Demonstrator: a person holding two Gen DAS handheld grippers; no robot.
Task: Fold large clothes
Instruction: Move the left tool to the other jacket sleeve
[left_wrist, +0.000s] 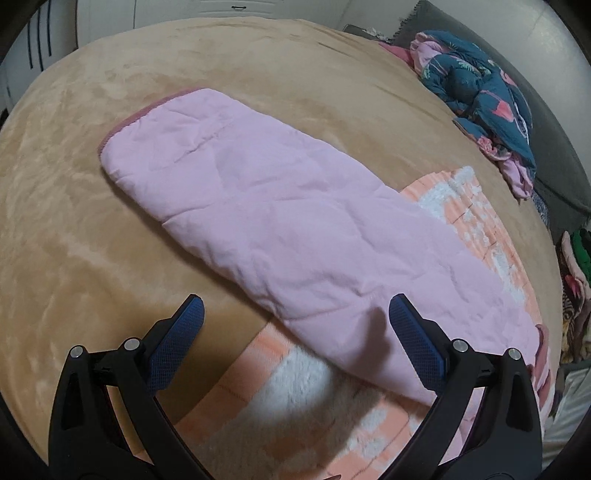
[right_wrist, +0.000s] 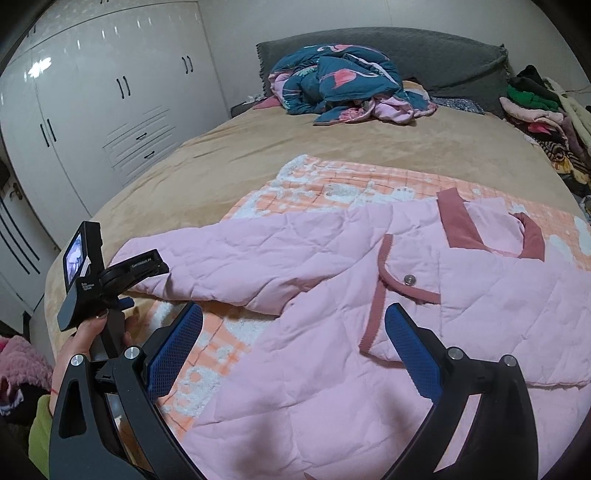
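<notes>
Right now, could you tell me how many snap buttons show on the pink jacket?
1: a metal snap on the pink jacket, at the corner of the front flap's dark-pink trim. Others may be hidden under folds.

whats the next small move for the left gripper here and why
Probably ease the left gripper forward and close on the pink sleeve: it lies stretched out flat on the bed, unfolded, its near edge already between the open jaws, nothing gripped yet.

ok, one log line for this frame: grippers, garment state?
left gripper: open, over sleeve | right gripper: open, over body | pink quilted jacket: flat on bed, sleeve out, unfolded
</notes>
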